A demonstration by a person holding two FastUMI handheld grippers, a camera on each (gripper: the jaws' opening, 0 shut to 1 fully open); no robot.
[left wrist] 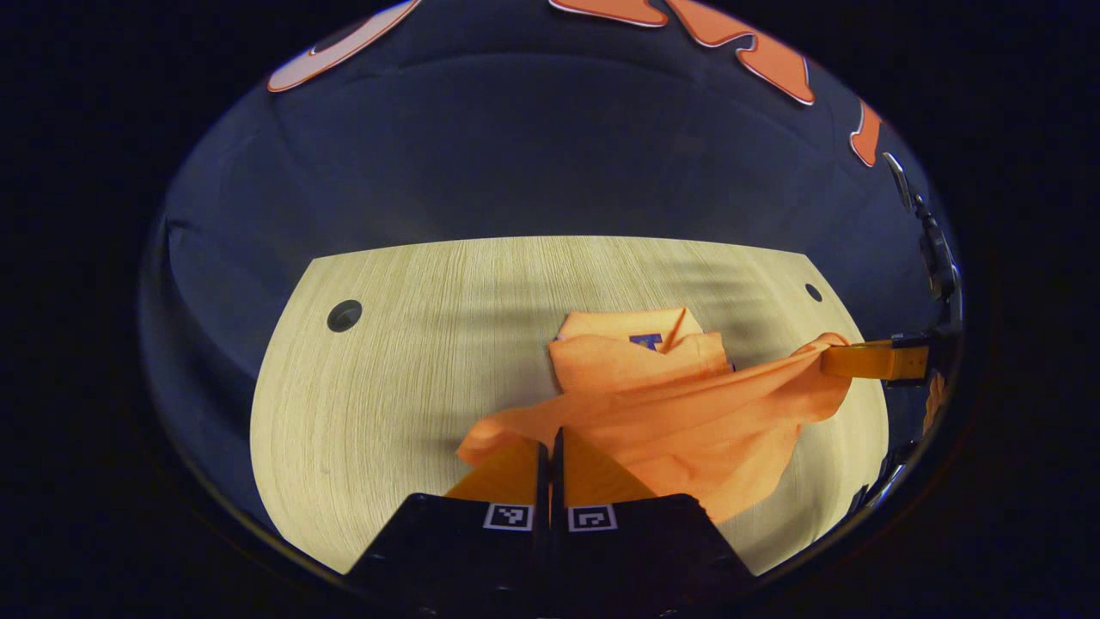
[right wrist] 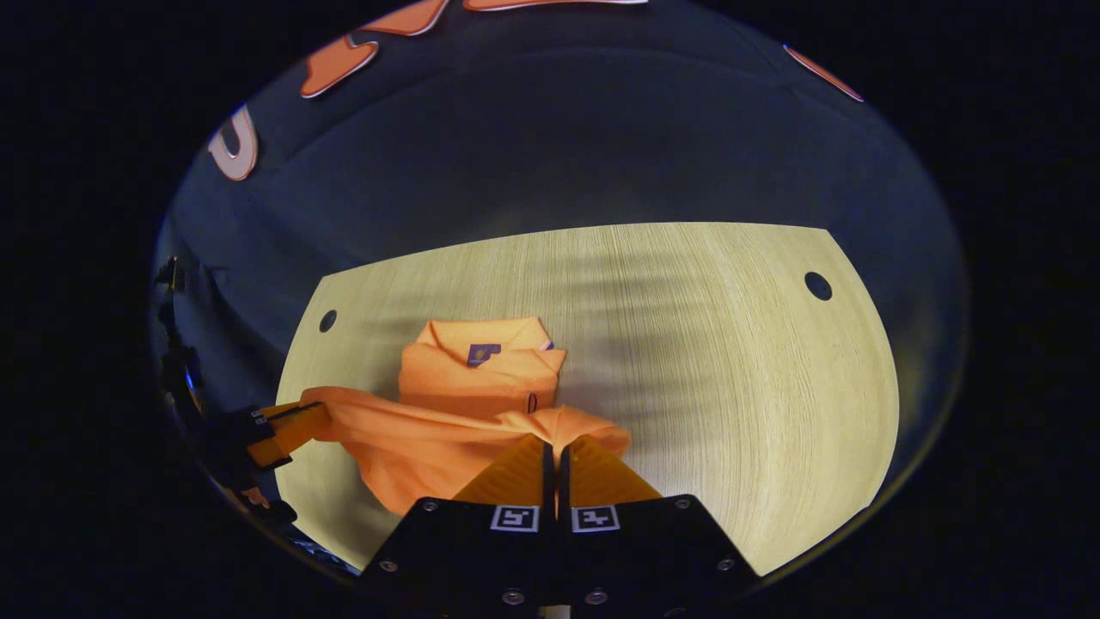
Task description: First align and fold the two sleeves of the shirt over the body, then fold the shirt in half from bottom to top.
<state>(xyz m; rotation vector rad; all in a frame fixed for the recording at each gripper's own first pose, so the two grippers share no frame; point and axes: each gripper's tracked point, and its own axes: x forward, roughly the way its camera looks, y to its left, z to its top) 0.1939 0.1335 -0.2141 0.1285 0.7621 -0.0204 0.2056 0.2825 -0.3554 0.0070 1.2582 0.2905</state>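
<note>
Orange shirt (left wrist: pixel 653 404) hem lifted, collar end flat

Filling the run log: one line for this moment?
orange polo shirt | hem lifted off wooden table | left gripper pinching | right gripper pinching

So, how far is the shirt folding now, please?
The sleeves look already folded in: the shirt lies as a narrow body with its collar toward the table's far edge. The final fold is in hand: the left gripper and the right gripper each pinch a bottom corner, with the hem lifted. What is left is to carry the hem up to the collar, lay it flat and release.
</note>
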